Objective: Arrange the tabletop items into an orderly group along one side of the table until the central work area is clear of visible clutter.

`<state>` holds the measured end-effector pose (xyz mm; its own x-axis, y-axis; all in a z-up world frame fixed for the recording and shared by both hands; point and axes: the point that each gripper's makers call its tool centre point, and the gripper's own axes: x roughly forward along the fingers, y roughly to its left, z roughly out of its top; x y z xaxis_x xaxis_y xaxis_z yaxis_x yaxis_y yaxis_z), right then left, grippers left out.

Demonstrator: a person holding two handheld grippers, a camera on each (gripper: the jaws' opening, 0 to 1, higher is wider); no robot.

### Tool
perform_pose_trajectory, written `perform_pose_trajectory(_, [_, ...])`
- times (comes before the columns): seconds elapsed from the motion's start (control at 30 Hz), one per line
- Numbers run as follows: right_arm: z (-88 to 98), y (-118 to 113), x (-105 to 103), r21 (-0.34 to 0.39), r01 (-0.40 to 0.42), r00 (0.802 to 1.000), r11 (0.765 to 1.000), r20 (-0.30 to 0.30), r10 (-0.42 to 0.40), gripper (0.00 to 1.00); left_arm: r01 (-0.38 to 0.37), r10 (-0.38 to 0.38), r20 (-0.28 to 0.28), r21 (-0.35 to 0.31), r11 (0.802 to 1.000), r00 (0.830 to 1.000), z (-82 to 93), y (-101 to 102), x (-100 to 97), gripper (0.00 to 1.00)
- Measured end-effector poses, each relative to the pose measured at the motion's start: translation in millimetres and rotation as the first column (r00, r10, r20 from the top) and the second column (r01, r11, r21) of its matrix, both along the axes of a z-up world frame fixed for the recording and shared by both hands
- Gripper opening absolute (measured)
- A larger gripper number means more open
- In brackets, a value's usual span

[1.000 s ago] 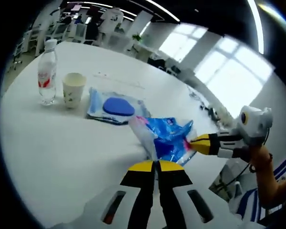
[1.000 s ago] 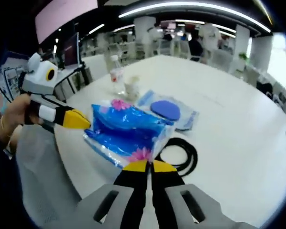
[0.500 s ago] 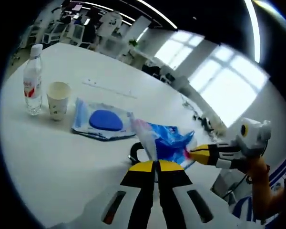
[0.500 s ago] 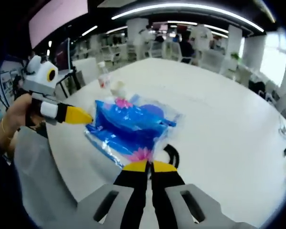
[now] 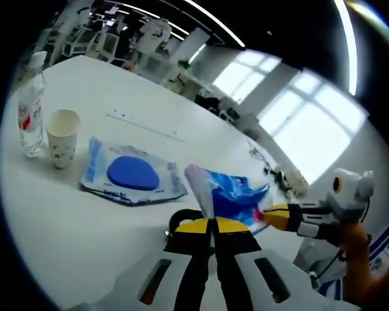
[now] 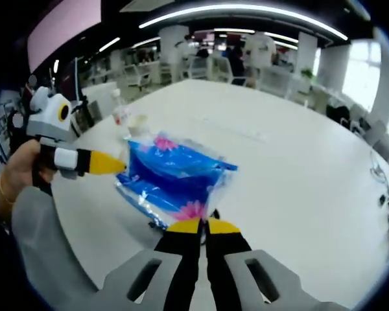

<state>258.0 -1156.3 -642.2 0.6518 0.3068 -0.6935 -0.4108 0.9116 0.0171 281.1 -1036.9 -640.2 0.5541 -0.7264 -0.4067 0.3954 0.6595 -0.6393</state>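
Your left gripper [image 5: 211,223] is clenched on one edge of the blue packet [image 5: 230,194]; your right gripper [image 6: 203,224] is clenched on the opposite edge, so you carry the packet between them, lifted clear of the table [image 5: 84,220].

Progress, as a judgement: partway. The bottle [image 5: 30,107], cup [image 5: 61,137] and flat pouch [image 5: 129,176] already sit in a row near one edge. The packet is not yet set down, and a black cable [image 5: 181,217] lies just under it, loose.

The left gripper view shows the row and the cable. The right gripper view shows the packet's pink-flowered face, which hides the pouch; bottle and cup peek out behind.
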Motion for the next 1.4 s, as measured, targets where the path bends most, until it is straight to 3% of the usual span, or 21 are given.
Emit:
perform_pose_trajectory(0.43, [-14.5,-27.7,13.7,0.012,0.088,0.996,0.996,0.01,-0.088,0.0,-0.028,0.028,0.008,-0.048,0.998,1.0,-17.6,-25.9,19.1,0.01])
perform_pose_trajectory(0.67, [-18.4,-45.2,22.2,0.02,0.149,0.987,0.989,0.053,-0.15,0.0,-0.046,0.05,0.026,-0.122,0.991,0.998,-23.8,-44.0,33.8,0.01])
perform_pose_trajectory(0.9, [-26.0,-56.7,31.8,0.023,0.178,0.981,0.984,0.077,-0.179,0.0,-0.069,0.077,0.048,-0.156,0.985,0.996,-32.9,-56.2,44.4,0.01])
perform_pose_trajectory(0.97, [-29.4,-58.3,35.4,0.031,0.184,0.979,0.982,0.081,-0.186,0.0,-0.079,0.092,0.076,-0.15,0.986,0.993,-35.2,-56.8,48.3,0.01])
perform_pose_trajectory(1.4, [-49.7,-76.6,53.0,0.086,0.264,0.955,0.961,0.113,-0.273,0.0,-0.139,0.155,0.045,-0.249,0.959,0.987,-58.7,-74.8,70.7,0.01])
